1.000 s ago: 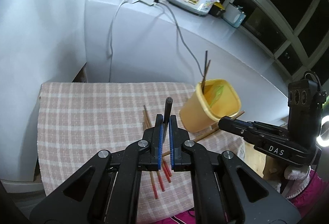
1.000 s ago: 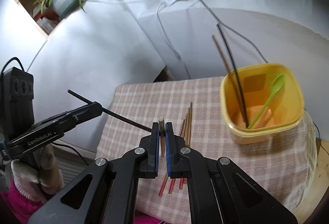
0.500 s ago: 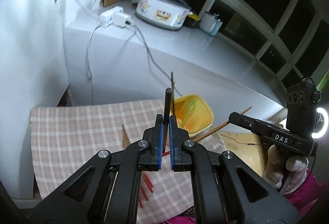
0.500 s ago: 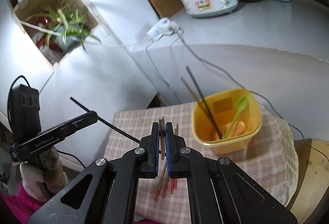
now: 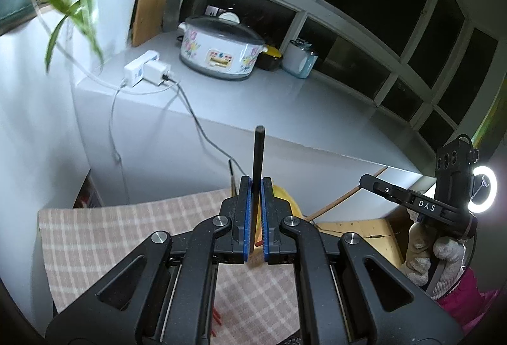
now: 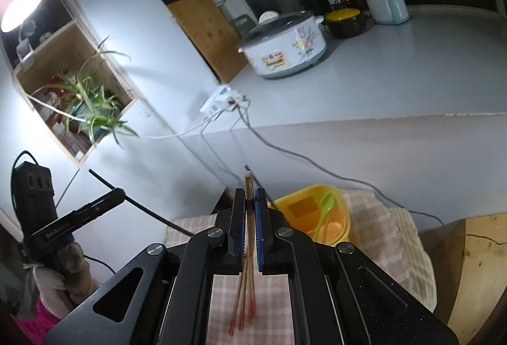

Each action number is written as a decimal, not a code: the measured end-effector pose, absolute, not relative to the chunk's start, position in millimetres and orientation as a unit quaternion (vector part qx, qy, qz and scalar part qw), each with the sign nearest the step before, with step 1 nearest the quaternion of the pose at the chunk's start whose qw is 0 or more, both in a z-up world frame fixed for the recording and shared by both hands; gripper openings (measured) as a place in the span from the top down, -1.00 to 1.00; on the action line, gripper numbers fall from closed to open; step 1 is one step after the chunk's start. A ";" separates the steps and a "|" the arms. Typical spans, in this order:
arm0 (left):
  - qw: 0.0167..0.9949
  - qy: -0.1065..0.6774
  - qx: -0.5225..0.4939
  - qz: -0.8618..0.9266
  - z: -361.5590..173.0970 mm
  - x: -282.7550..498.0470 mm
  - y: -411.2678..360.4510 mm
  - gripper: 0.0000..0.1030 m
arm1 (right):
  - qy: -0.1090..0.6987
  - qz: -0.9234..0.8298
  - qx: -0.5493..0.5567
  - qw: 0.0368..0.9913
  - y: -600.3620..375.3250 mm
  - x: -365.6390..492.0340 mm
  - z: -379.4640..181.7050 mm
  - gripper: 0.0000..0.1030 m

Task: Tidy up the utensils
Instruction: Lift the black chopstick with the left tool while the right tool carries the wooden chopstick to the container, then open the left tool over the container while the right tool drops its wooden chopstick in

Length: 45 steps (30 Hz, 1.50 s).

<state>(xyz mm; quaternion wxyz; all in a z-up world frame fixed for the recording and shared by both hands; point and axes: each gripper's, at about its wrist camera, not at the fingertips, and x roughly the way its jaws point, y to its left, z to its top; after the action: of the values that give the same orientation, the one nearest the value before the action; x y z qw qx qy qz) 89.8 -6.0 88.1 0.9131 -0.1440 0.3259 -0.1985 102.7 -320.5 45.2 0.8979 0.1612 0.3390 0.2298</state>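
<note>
My left gripper (image 5: 256, 183) is shut on a black chopstick (image 5: 257, 155) that stands upright between its pads, high above the checked cloth (image 5: 95, 237). My right gripper (image 6: 250, 196) is shut on a wooden chopstick (image 6: 248, 186), also upright. The yellow tub (image 6: 309, 212) sits on the cloth beyond it and holds a green spoon (image 6: 324, 208). Several red-tipped wooden chopsticks (image 6: 244, 307) lie on the cloth under the right gripper. In the left wrist view the tub (image 5: 286, 196) is mostly hidden behind the fingers. Each gripper shows in the other's view, the right one (image 5: 367, 178) and the left one (image 6: 118, 193).
A white ledge (image 5: 317, 110) behind the cloth carries a flowered rice cooker (image 5: 221, 50), a power strip (image 5: 142, 72) with cables hanging down, and a mug (image 5: 301, 60). A spider plant (image 6: 92, 104) sits in a wall niche. A wooden surface (image 6: 475, 262) lies to the right.
Both grippers have risen and tilted up, each still holding its chopstick. The cloth and tub now sit lower and farther away in both views.
</note>
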 end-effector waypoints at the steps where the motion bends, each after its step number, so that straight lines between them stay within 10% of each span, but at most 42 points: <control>1: 0.913 0.325 -0.143 -0.201 88.7 93.1 -9.4 0.94 | 0.338 0.228 0.161 0.899 -321.9 104.5 46.3 0.92; 45: 0.862 0.451 -0.134 -0.187 -32.1 164.4 -78.3 0.94 | 0.446 0.149 0.076 0.879 -313.2 180.8 -56.4 0.92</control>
<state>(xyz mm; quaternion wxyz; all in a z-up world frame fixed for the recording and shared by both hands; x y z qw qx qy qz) 164.4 -78.3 -32.1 0.8622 -0.1345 0.4513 -0.1868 180.8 -313.2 -56.4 0.8793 0.0756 0.4461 0.1488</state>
